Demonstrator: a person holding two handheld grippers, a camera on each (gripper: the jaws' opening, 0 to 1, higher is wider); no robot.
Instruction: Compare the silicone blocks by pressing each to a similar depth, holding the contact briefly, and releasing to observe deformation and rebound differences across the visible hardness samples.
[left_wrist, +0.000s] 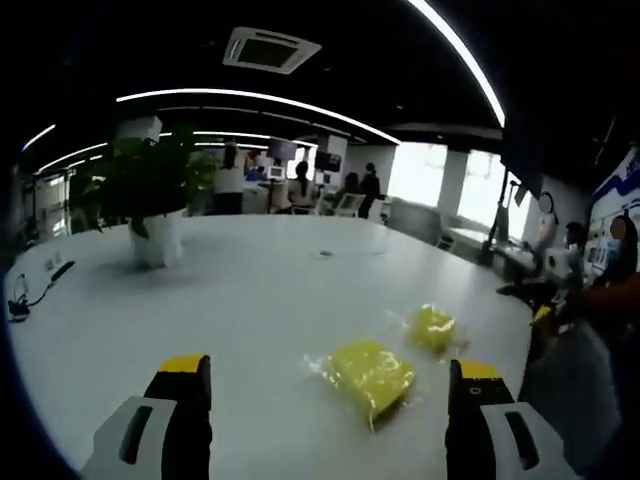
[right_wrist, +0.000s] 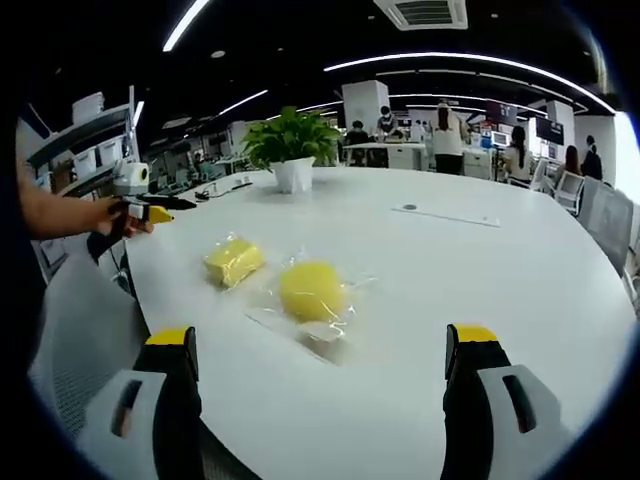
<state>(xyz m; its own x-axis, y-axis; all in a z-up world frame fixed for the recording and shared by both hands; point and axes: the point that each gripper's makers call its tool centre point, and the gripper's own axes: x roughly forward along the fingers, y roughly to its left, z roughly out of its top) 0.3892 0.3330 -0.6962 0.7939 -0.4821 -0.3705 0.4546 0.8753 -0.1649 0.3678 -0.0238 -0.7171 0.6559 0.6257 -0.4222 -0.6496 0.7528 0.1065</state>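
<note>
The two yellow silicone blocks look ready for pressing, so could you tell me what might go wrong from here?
1. Both the rounder block and the squarer block sit in loose clear wrappers on a smooth white table, so they may slide under a press.
2. The squarer block lies near the table edge and could be pushed off.
3. Wrapper film may hide the rebound.
4. The right gripper and left gripper are both wide open, so depths may not match.

A large white table (left_wrist: 260, 290) spreads ahead of the claw, with a potted plant (left_wrist: 150, 195) standing on it far ahead to the left in the left gripper view. Beyond lies an open office with people at desks (right_wrist: 440, 150). Curved light strips (left_wrist: 260, 100) and an air vent (left_wrist: 270, 48) cross the dark ceiling, and bright windows (left_wrist: 420, 170) show far ahead to the right.
</note>
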